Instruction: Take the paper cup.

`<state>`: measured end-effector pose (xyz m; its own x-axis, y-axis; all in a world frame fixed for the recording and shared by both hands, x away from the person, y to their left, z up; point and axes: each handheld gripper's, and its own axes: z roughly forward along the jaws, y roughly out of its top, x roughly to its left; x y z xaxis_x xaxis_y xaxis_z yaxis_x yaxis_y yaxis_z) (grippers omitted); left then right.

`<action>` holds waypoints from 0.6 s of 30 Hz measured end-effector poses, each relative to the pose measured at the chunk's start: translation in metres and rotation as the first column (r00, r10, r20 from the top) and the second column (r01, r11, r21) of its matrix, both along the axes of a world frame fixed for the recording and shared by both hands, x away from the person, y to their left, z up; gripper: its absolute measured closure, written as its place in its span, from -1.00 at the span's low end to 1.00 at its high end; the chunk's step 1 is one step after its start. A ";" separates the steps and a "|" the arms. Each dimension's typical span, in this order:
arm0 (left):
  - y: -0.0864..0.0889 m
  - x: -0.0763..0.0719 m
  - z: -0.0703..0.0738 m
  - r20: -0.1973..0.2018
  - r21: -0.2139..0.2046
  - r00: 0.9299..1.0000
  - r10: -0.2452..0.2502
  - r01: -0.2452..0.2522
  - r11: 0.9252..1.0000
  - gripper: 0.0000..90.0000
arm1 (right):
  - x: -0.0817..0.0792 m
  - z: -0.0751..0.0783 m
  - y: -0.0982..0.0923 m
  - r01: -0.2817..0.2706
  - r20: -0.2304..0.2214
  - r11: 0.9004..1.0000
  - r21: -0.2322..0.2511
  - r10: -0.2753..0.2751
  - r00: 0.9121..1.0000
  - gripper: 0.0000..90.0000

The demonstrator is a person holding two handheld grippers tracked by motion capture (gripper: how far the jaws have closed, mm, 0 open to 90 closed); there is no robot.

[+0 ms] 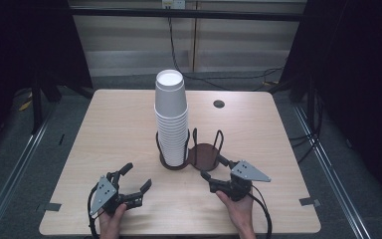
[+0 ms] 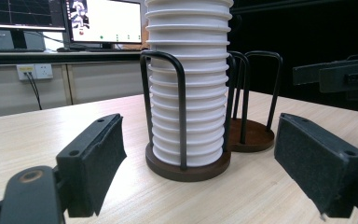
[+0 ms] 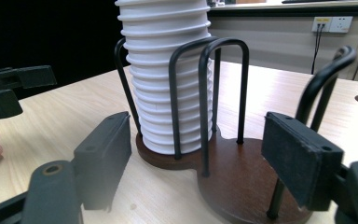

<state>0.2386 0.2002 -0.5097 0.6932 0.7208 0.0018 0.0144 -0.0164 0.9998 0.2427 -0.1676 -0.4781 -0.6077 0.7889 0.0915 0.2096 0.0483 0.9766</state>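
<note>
Cups (image 1: 171, 117) stand nested in one tall white stack in the left ring of the wooden double holder (image 1: 203, 155) at mid-table, and the right ring is bare. We judge the work barely begun: no cup has been lifted or moved across. Our left gripper (image 1: 138, 178) rests on the table short of the stack, jaws spread wide and holding nothing; our right gripper (image 1: 214, 167) sits at the empty ring's edge, equally open and empty.
</note>
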 end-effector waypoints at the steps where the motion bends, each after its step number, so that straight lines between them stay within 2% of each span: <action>1: 0.000 0.000 0.000 0.000 0.000 1.000 0.000 0.000 1.000 -0.65 | 0.000 0.001 0.001 -0.006 -0.005 1.000 0.004 0.006 1.000 -0.47; 4: 0.000 0.000 0.000 -0.002 -0.003 1.000 -0.001 0.001 1.000 -0.65 | 0.001 0.007 0.003 -0.015 -0.021 1.000 -0.005 0.015 1.000 -0.46; 6: 0.000 0.000 0.000 0.000 0.000 1.000 -0.004 0.004 1.000 -0.65 | 0.001 0.010 0.004 -0.021 -0.005 1.000 0.015 0.021 1.000 -0.46; 9: 0.000 0.000 0.000 0.000 -0.001 1.000 -0.009 0.009 1.000 -0.64 | 0.003 0.016 0.007 -0.040 -0.014 0.999 0.014 0.040 0.999 -0.48; 13: 0.000 0.000 0.000 -0.004 -0.008 1.000 -0.009 0.009 1.000 -0.64 | 0.005 0.026 0.014 -0.063 -0.003 0.998 -0.023 0.063 0.998 -0.49; 16: -0.001 0.000 0.000 -0.009 -0.013 1.000 -0.016 0.016 1.000 -0.65 | 0.007 0.032 0.017 -0.092 -0.029 0.995 -0.024 0.091 0.995 -0.48; 18: 0.000 0.000 0.000 -0.001 -0.002 1.000 -0.005 0.005 1.000 -0.65 | 0.009 0.036 0.019 -0.108 -0.042 0.994 -0.026 0.107 0.993 -0.48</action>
